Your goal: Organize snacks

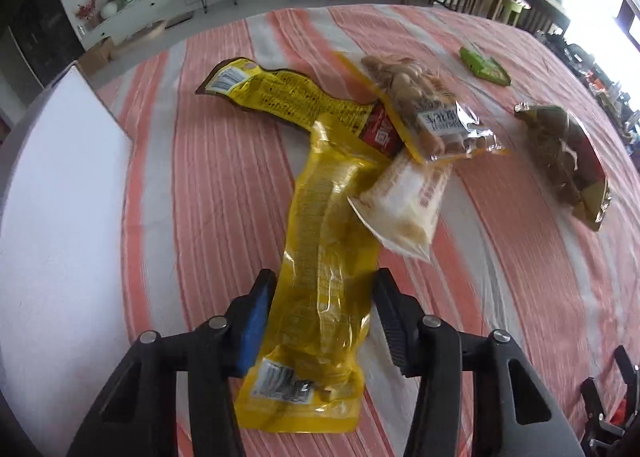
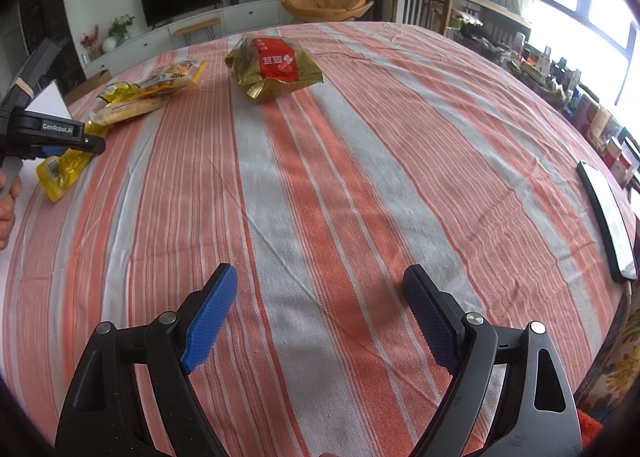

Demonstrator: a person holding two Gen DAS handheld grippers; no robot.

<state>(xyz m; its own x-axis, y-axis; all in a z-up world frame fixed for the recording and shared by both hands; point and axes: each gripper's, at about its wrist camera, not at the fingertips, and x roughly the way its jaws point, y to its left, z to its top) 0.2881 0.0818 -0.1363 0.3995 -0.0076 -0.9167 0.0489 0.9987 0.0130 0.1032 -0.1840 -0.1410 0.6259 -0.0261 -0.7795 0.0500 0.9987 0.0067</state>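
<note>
A long yellow snack packet (image 1: 320,257) lies lengthwise on the striped tablecloth (image 1: 192,185), and my left gripper (image 1: 325,281) is shut on its near half, a pad against each side. The right wrist view shows that gripper (image 2: 94,145) at the far left with the yellow packet (image 2: 60,173) under its fingers. A second yellow packet (image 1: 288,97), a clear bag of nuts (image 1: 432,109) and a cream packet (image 1: 404,209) overlap just beyond. My right gripper (image 2: 320,271) hangs open over bare cloth, holding nothing.
A white board or box (image 1: 60,197) stands at the table's left edge. A small green packet (image 1: 484,67) and a gold-and-red bag (image 2: 276,65) lie further off. A phone (image 2: 608,221) rests near the right edge. A hand (image 2: 6,209) shows at the left.
</note>
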